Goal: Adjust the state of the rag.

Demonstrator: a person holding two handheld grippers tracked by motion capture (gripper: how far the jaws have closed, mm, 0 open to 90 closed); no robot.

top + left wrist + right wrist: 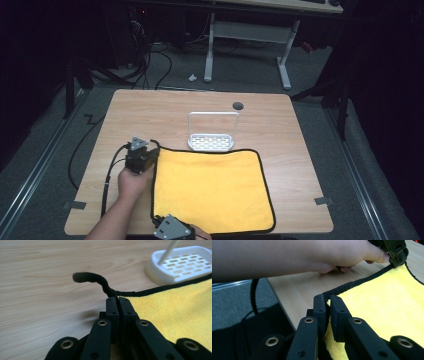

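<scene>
Table [280, 120]: light wood top, round dark cap [238, 105] set in near its far edge.
Soap dish [211, 142]: white, slotted base, upright wire loop handle [213, 114], standing mid-table.
Floor [45, 125]: grey carpet; black cables [155, 62] trail across it.
Far desk [250, 30]: white legs, pale top, beyond the table.
Tape [323, 201]: grey strips at the table's near corners.

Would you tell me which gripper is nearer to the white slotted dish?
Left. The left gripper grips the yellow cloth's far-left corner, beside the dish. The right gripper clamps the near-left corner, farther off.
</scene>
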